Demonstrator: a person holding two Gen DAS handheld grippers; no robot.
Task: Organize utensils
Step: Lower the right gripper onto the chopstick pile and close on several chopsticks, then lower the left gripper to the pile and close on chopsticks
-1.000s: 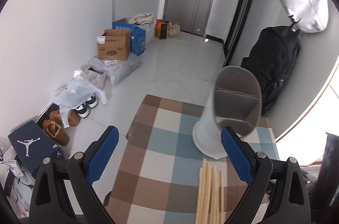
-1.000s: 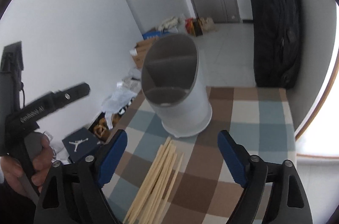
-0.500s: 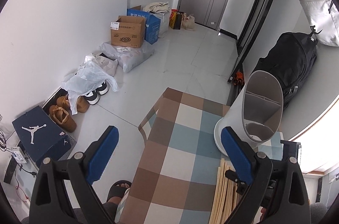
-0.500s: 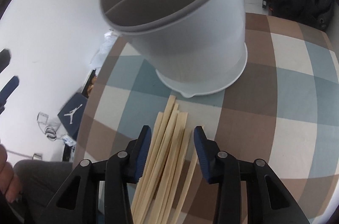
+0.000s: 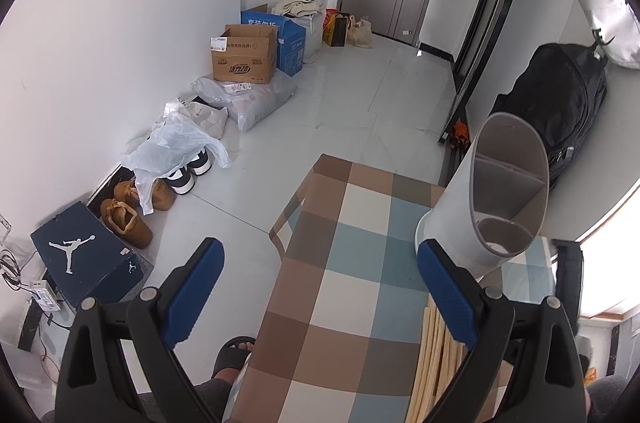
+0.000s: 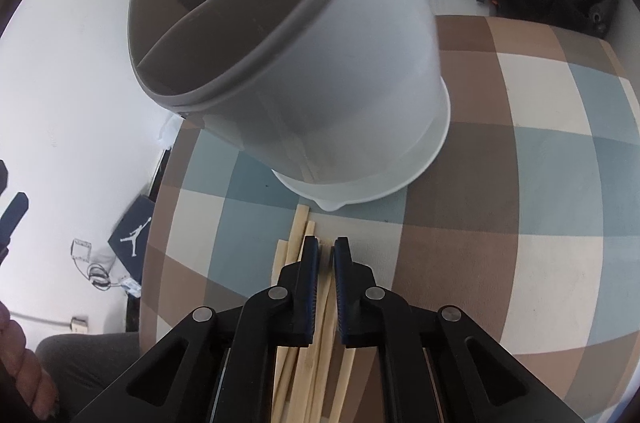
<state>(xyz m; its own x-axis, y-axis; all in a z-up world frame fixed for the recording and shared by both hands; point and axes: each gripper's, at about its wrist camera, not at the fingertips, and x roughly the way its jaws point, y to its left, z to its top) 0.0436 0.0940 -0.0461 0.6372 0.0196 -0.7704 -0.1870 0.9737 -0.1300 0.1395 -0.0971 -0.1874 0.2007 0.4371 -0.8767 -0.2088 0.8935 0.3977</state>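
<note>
A bundle of pale wooden chopsticks (image 6: 298, 227) lies on the checked tablecloth (image 6: 520, 143), pointing at a white utensil holder (image 6: 340, 63) with grey divided compartments. My right gripper (image 6: 327, 250) is low over the bundle with its jaws closed on one or two chopsticks. In the left wrist view the holder (image 5: 480, 207) stands at the right and the chopsticks (image 5: 430, 363) lie partly hidden behind my finger. My left gripper (image 5: 318, 263) is open and empty, held high above the table's near left part.
The table's left edge (image 5: 280, 263) drops to a tiled floor with a shoe box (image 5: 84, 259), shoes, bags and cardboard boxes (image 5: 244, 55) along the wall. A black backpack (image 5: 560, 111) hangs beyond the table. The person's sandalled foot (image 5: 234, 347) is below.
My right gripper dropped toward the chopstick bundle and closed from wide open to nearly shut on it. My left gripper rose and pulled back to the left, staying open.
</note>
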